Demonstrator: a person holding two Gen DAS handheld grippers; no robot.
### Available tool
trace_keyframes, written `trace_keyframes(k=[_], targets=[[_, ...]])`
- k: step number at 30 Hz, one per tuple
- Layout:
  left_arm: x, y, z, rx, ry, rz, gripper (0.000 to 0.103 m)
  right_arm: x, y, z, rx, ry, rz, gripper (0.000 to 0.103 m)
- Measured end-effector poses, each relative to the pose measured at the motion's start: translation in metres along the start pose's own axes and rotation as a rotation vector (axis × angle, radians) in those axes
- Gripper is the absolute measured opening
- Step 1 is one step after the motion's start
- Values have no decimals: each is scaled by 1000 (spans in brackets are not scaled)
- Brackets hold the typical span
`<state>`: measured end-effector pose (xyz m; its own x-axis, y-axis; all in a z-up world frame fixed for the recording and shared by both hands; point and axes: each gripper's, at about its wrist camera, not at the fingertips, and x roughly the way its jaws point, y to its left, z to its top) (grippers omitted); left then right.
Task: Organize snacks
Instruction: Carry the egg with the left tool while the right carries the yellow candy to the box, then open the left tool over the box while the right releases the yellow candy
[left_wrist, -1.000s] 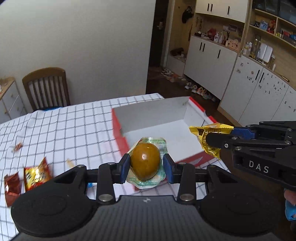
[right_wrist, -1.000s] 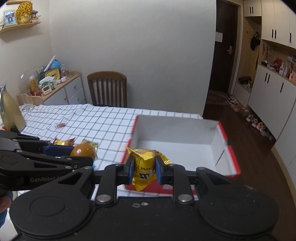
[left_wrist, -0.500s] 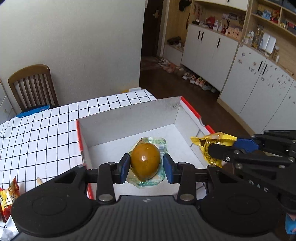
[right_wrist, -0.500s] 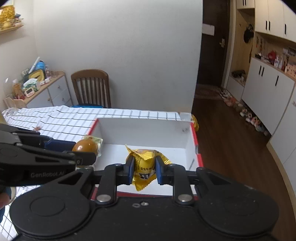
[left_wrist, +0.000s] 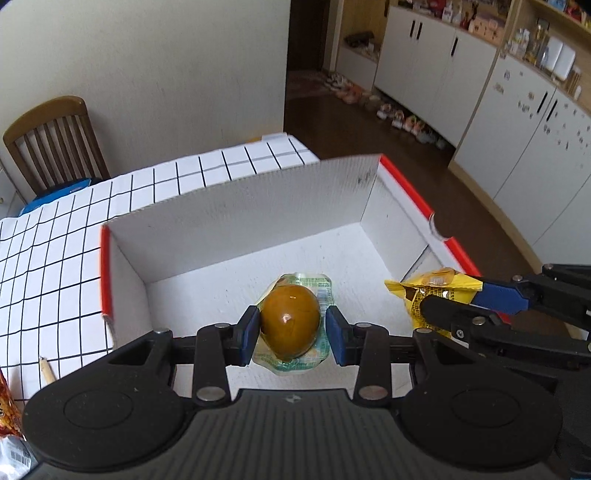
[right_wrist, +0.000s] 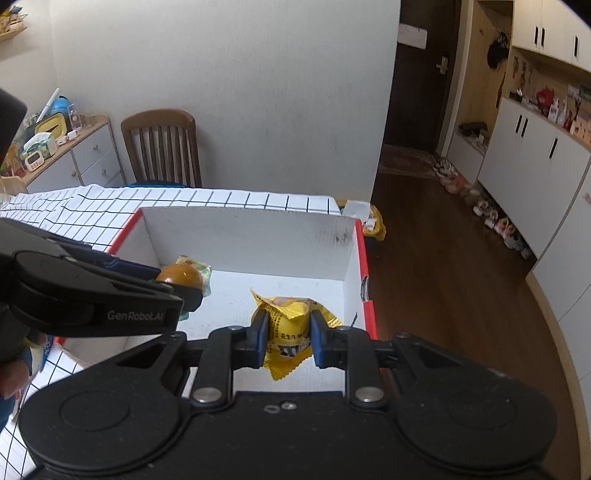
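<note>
A white cardboard box (left_wrist: 236, 218) with red rims stands on the checked tablecloth; its floor is bare. My left gripper (left_wrist: 291, 328) is shut on a brown egg in clear green-printed wrap (left_wrist: 290, 323), held above the box floor. My right gripper (right_wrist: 287, 338) is shut on a yellow snack packet (right_wrist: 286, 328), also over the box (right_wrist: 243, 229), to the right of the egg (right_wrist: 181, 275). In the left wrist view the packet (left_wrist: 424, 291) and the right gripper (left_wrist: 443, 302) hang near the box's right wall.
Red snack packets (left_wrist: 7, 410) and a small stick (left_wrist: 47, 369) lie on the checked cloth (left_wrist: 55, 258) left of the box. A wooden chair (right_wrist: 162, 147) stands behind the table. A yellow bag (right_wrist: 373, 221) sits past the box's far right corner. White cabinets (right_wrist: 535, 166) line the right.
Both grippers have moved forward and down, from the box's near left side to over its inside, each keeping its snack. The loose snacks on the cloth have slid out of view.
</note>
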<state>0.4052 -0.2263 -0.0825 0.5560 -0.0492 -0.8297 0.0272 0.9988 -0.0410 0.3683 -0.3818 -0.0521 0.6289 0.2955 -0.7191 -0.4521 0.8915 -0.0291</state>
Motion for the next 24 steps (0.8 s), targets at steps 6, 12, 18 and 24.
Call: trace_keyframes(k=[6,12,18,24], targets=[[21,-6,-1,22,79,16,38,22,-3,-2,-11,74,1,21],[38,-7,-7,15,168,15,38,31,-2,-8,-39,124,8,22],[42,-5,-12,2,198,20,39,37,2,-10,-56,160,12,23],[36,-6,-11,-4,182,16,46,40,2,-10,-45,167,5,26]])
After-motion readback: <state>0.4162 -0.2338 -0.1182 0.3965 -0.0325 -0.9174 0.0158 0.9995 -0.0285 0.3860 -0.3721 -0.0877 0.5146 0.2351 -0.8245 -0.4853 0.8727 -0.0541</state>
